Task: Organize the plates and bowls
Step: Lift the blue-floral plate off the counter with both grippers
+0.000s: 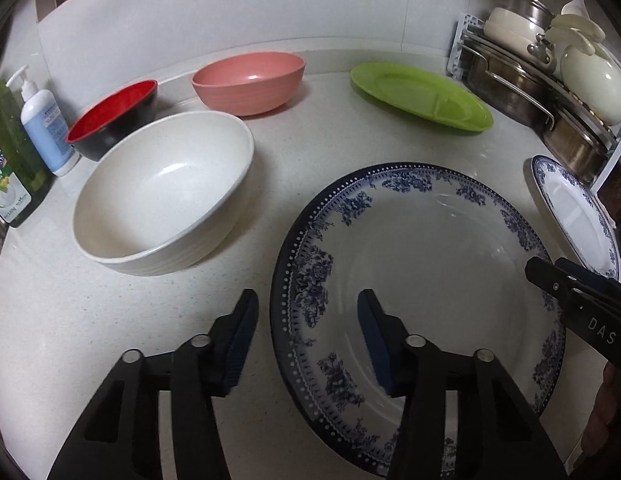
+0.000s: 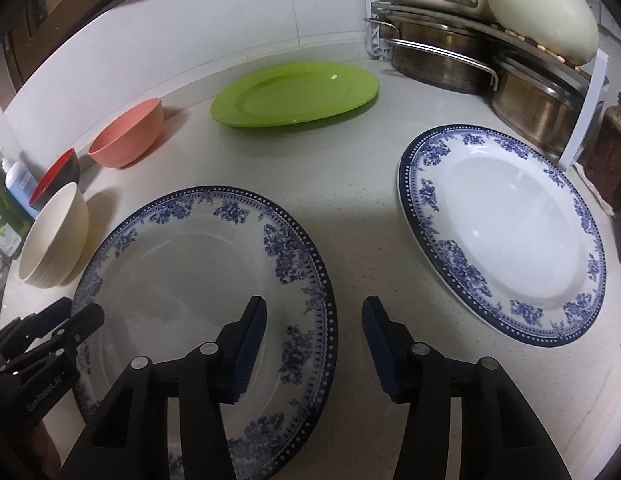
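While the left tool (image 1: 308, 330) hangs with its jaws apart and empty, the left wrist view shows them straddling the left rim of a blue-floral plate (image 1: 422, 288) that lies flat on the counter (image 1: 70, 320). Beyond it sit a cream bowl (image 1: 162, 192), a red-and-black bowl (image 1: 114, 120), a pink bowl (image 1: 248, 82) and a green plate (image 1: 420, 94), all apart from one another. This glazed plate looks stiff, fairly heavy, slippery and breakable, so I judge the rim the only place to pinch, with one pad slid under the edge. The bowls look like light plastic; a wall pinch at the rim should do.

From the right wrist view, the right tool (image 2: 314, 332) is likewise spread wide and holds nothing, poised over the same plate's right rim. A second blue-floral plate (image 2: 502, 236) rests well apart to the right, near the pot rack (image 2: 582, 120). Stacking the two risks chipping if one is dropped onto the other.
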`<action>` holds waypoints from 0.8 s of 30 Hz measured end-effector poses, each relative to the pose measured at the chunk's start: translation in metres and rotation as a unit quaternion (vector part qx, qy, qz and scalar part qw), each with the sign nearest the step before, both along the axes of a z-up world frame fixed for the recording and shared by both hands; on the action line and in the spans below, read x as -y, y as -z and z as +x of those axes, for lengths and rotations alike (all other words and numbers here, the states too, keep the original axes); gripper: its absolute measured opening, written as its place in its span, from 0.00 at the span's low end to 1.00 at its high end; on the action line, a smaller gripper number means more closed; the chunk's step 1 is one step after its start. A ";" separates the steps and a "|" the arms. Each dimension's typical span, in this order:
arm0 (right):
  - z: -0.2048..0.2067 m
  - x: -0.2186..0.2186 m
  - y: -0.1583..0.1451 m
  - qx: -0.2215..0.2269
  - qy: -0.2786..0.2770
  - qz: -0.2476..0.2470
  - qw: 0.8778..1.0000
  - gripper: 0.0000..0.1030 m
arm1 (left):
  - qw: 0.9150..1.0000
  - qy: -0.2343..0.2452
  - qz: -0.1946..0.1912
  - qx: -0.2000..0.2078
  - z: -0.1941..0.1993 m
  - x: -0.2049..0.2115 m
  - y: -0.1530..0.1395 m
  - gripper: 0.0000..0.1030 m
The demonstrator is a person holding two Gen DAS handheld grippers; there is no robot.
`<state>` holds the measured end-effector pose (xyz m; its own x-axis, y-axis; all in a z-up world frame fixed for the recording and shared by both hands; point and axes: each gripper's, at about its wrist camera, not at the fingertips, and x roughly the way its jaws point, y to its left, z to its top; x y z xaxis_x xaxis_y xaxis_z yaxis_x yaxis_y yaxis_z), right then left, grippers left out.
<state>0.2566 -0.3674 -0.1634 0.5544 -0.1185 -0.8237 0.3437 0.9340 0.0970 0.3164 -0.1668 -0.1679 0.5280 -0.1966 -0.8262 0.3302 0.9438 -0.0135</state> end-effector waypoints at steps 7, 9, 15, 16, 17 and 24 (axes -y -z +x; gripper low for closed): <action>0.005 -0.003 0.002 -0.007 -0.005 0.000 1.000 0.39 | 1.000 0.000 -0.005 -0.008 0.003 -0.001 0.003 0.37; 0.005 -0.004 0.002 -0.008 -0.008 -0.001 1.000 0.35 | 1.000 -0.001 -0.007 -0.008 0.003 -0.003 0.003 0.36; 0.007 -0.005 0.001 -0.017 -0.007 0.000 1.000 0.33 | 1.000 -0.001 -0.008 -0.007 0.003 -0.004 0.003 0.35; 0.007 -0.006 0.001 -0.018 -0.007 0.000 1.000 0.33 | 1.000 -0.001 -0.009 -0.008 0.003 -0.004 0.002 0.35; 0.007 -0.005 0.001 -0.019 -0.007 -0.001 1.000 0.32 | 1.000 -0.001 -0.009 -0.009 0.003 -0.004 0.002 0.35; 0.003 -0.011 -0.005 -0.021 -0.012 -0.004 1.000 0.32 | 1.000 -0.008 -0.010 -0.010 -0.002 -0.007 -0.002 0.35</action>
<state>0.2598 -0.3565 -0.1582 0.5222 -0.1131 -0.8453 0.3254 0.9426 0.0749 0.3148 -0.1594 -0.1660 0.5149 -0.2049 -0.8324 0.3149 0.9483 -0.0386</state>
